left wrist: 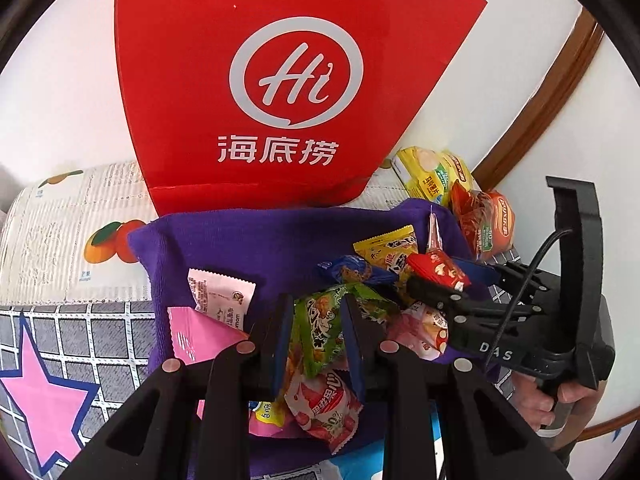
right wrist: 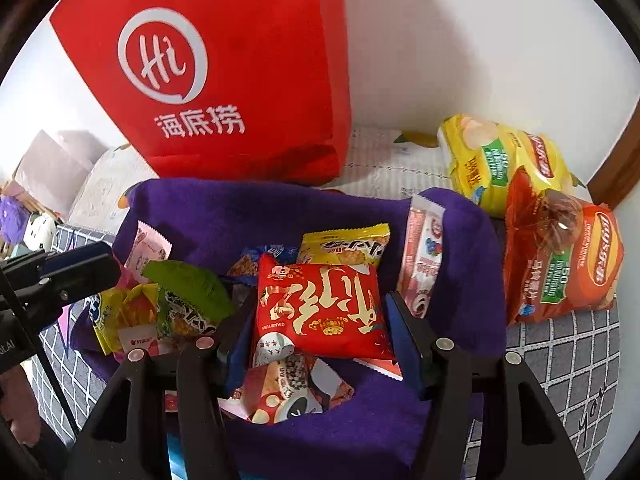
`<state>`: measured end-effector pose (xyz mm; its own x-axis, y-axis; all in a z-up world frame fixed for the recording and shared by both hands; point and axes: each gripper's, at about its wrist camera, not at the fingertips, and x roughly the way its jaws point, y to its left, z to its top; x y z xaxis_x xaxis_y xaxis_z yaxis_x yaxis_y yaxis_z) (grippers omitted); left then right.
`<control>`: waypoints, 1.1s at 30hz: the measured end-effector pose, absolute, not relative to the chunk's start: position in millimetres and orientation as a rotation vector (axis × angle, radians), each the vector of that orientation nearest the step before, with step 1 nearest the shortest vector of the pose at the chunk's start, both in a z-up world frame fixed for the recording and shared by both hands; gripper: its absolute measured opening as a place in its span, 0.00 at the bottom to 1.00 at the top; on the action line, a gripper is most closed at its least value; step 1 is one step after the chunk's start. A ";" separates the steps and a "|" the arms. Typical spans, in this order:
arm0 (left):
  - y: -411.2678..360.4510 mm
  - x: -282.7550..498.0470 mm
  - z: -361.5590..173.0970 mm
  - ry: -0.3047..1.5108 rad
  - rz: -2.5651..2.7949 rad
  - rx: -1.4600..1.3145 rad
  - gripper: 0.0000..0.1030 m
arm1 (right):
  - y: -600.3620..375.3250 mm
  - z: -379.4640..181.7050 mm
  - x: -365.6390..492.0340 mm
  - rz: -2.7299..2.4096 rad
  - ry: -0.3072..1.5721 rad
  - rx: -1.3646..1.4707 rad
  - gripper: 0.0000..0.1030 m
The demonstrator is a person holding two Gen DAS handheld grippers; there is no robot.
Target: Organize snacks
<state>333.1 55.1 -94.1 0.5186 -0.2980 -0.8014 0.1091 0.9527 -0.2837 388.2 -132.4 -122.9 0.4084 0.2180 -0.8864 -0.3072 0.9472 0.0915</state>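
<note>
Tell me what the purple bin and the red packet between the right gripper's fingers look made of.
Purple bin: soft matte fabric, likely felt or fleece; fuzzy nap, slumping rim. Red packet: glossy plastic film, probably; shiny creases.

The red bag [left wrist: 280, 80] carries a white ringed "Hi" logo with "海底捞" beneath it. The orange chip packet [right wrist: 560, 264] bears a "Lay's" oval and a green label with "50". The red snack packet [right wrist: 320, 312] shows small "QIANXIYUAN" lettering. The right tongs' body [left wrist: 496, 350] reads "DAS". The grey checked cover [right wrist: 592, 400] bears handwritten "you".
</note>
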 end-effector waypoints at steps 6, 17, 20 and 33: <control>52.0 330.9 -93.1 0.998 -0.260 -0.200 0.23 | -122.2 -125.0 384.9 0.350 1.110 -0.149 0.63; 50.5 328.8 -88.2 0.991 -0.263 -0.199 0.23 | -132.4 -97.5 372.8 0.369 1.040 -0.122 0.66; 51.5 328.0 -86.1 0.988 -0.262 -0.200 0.23 | -136.2 -90.6 370.2 0.367 1.023 -0.113 0.66; 44.6 320.8 -75.9 0.995 -0.266 -0.202 0.28 | -154.8 -58.9 357.6 0.325 0.949 -0.017 0.66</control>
<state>320.8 44.6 -75.9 0.5170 -0.3112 -0.7974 0.1282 0.9492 -0.2873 357.6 -154.8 -58.9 0.5377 0.2661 -0.8001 -0.2810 0.9512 0.1275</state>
